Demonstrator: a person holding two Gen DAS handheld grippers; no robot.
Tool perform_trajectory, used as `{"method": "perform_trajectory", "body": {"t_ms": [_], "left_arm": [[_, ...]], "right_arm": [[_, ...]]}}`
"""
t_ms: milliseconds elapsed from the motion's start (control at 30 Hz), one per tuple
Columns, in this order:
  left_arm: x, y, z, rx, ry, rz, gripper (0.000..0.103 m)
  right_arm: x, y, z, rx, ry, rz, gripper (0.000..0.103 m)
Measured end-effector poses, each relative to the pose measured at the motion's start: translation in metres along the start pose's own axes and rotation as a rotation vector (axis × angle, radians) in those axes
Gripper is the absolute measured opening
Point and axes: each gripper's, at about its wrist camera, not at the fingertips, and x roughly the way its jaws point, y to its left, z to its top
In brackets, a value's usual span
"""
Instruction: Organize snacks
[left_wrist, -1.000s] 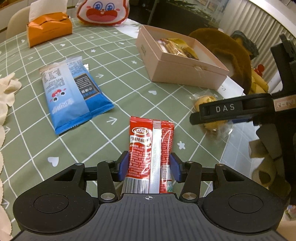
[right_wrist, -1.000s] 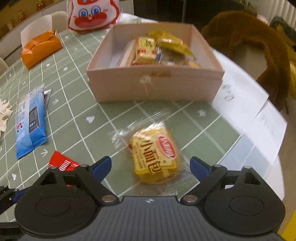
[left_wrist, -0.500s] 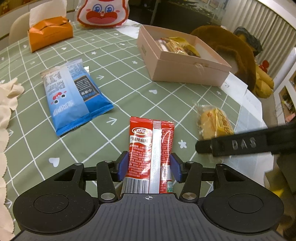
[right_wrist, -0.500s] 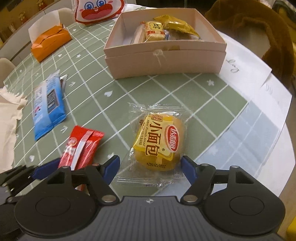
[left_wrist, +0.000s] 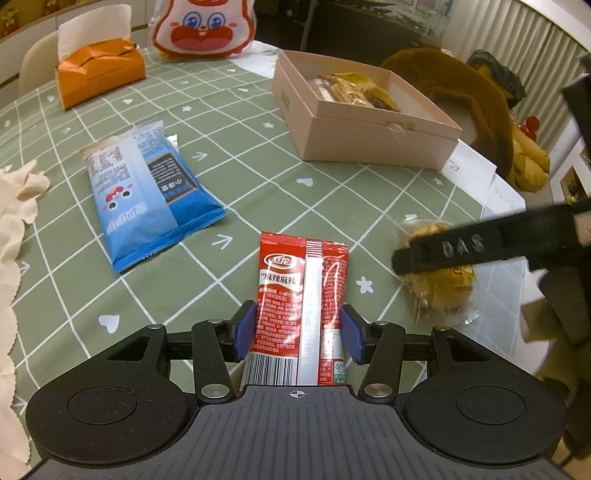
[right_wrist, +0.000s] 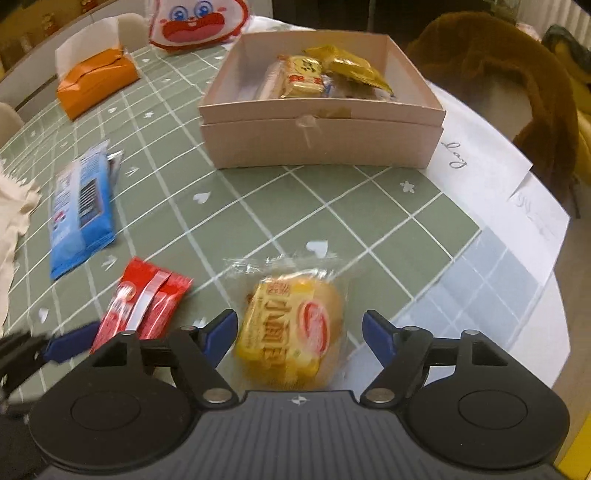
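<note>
The left gripper (left_wrist: 297, 332) sits low in the middle of its frame with its blue pads (left_wrist: 243, 332) pressed against both edges of a red packet (left_wrist: 301, 295), so the jaws are clamped on it; the packet lies flat on the green checked tablecloth (left_wrist: 258, 177), its far end pointing up the frame. In the other view the right gripper (right_wrist: 299, 338) has its jaws spread wide either side of a yellow bun in clear wrap (right_wrist: 291, 332), with a gap on each side; the bun rests on the cloth at lower centre, slightly blurred. The red packet shows again at lower left of that frame, just beside the bun; a blue bag (left_wrist: 147, 192) lies flat at centre left; the pink box (right_wrist: 321, 110), open and holding several yellow snacks (right_wrist: 325, 74), stands at upper centre; an orange tissue pack (right_wrist: 98, 83) sits at upper left.
</note>
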Motion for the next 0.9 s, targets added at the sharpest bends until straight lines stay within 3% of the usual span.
{"method": "perform_trajectory", "body": {"t_ms": [233, 367, 733, 833, 900], "left_arm": [[-0.001, 0.013, 0.003, -0.066, 0.009, -0.052, 0.055], [0.0, 0.017, 0.006, -0.09, 0.023, -0.074, 0.055], [0.003, 0.008, 0.011, -0.05, 0.044, -0.029, 0.051], [-0.004, 0.012, 0.017, -0.09, 0.025, -0.082, 0.049], [-0.018, 0.012, 0.034, -0.085, -0.032, -0.127, 0.048]], "right_arm": [[-0.001, -0.006, 0.0, -0.007, -0.007, 0.031, 0.059], [-0.008, -0.011, -0.005, -0.002, -0.014, 0.037, 0.058], [-0.023, -0.028, -0.022, 0.026, -0.043, 0.048, 0.058], [-0.034, -0.036, -0.022, 0.042, -0.061, 0.055, 0.056], [-0.051, -0.043, -0.016, 0.044, -0.095, 0.075, 0.054]]}}
